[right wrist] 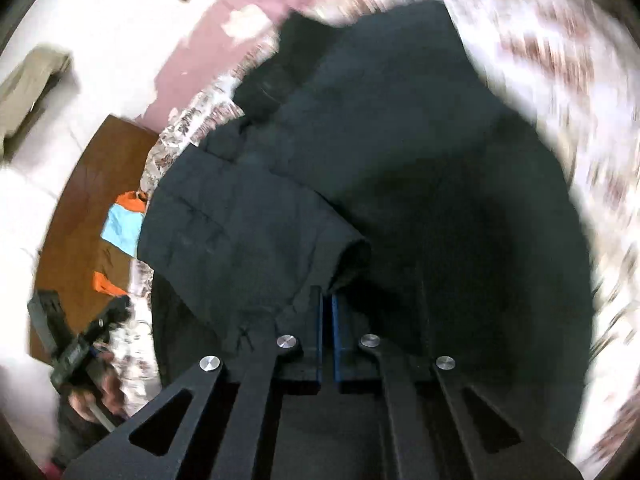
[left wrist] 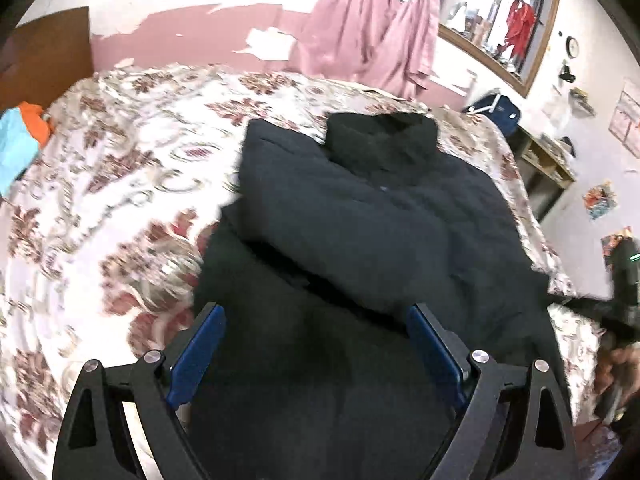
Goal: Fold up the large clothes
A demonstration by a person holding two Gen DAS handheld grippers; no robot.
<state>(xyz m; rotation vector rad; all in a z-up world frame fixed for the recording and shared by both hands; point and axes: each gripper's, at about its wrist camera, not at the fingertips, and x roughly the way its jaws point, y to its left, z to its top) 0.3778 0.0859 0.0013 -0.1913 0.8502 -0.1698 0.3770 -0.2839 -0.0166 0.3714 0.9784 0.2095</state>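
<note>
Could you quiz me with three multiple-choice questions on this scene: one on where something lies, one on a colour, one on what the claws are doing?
1. Where does the dark jacket lie?
A. on a floral bedspread
B. on a chair
C. on the floor

2. What colour are the curtains by the window?
A. green
B. pink
C. white

3. How does the left claw stand?
A. shut on a sleeve
B. out of view
C. open

Answers: 1 A, floral cloth shows on both sides of the jacket. 2 B, pink fabric hangs beside the window. 3 C, its blue pads stand wide apart, while the right claw is pinched on jacket fabric.
</note>
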